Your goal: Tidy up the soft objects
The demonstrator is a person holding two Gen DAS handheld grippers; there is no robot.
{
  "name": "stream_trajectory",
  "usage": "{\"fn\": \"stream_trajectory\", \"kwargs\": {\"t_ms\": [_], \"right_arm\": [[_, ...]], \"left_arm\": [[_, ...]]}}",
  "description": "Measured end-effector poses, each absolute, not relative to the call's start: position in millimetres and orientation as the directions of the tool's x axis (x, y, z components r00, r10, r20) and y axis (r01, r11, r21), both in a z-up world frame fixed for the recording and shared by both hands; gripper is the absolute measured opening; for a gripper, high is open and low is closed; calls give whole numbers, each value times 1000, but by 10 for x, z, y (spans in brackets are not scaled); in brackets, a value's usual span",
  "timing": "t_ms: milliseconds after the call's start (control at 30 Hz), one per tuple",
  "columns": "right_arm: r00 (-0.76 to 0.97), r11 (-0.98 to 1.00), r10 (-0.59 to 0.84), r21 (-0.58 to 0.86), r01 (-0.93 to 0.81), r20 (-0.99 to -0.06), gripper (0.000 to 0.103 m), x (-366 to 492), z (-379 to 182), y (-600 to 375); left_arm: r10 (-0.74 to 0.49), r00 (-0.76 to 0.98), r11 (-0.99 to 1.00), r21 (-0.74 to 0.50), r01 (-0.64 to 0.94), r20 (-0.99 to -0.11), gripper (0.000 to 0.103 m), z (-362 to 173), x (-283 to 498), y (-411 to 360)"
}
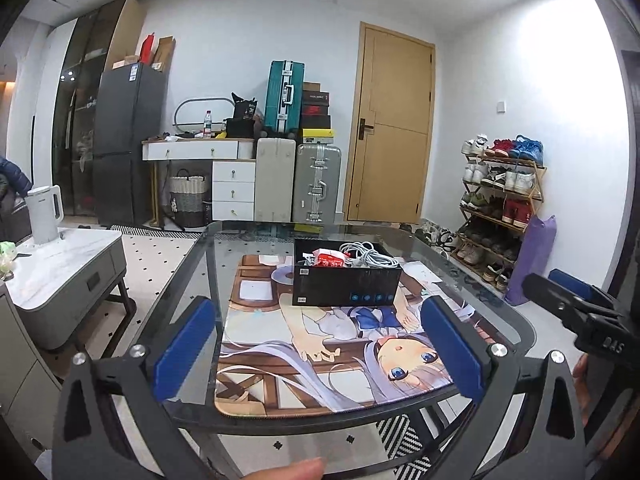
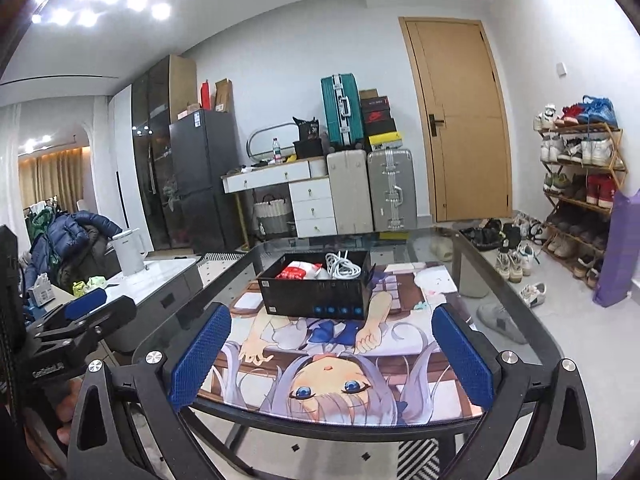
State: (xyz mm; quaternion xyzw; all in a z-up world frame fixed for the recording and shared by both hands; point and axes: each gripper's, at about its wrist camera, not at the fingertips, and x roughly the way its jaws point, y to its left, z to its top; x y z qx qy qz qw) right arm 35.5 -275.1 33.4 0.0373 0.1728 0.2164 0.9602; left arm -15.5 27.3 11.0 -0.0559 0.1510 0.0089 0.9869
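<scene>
box: your black box (image 1: pixel 346 282) sits on the printed mat (image 1: pixel 320 344) mid-bench, ahead of both tongs, well apart from them
left tongs (image 1: pixel 320 354): wide apart, nothing between the pads, box straight ahead past the tips
right tongs (image 2: pixel 330 356): wide apart, empty, box ahead and slightly left of centre
contents: grey-white cable coil (image 1: pixel 366 254) on the box's right side, red-and-white soft packet (image 1: pixel 330 258) on its left, both inside the walls
box build: rectangular, open top, matte black, row of small blue icons on the near wall
pads: blue, knurled texture, flat rectangular faces on black frames
bench (image 1: pixel 192 280): glass top, rounded corners, dark rim
mat: flat, glossy cartoon print, rounded edge at your side
cross view: each of your tongs shows at the edge of the other's camera
</scene>
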Motion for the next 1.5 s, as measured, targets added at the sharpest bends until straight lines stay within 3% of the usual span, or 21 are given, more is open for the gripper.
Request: {"fn": "stream_trajectory", "kwargs": {"t_ms": [1500], "right_arm": [[829,895,445,138,-425,-337,102,396,268,-2663]], "left_arm": [[2,954,993,-115,-38,-298,103,151,-195,280]]}}
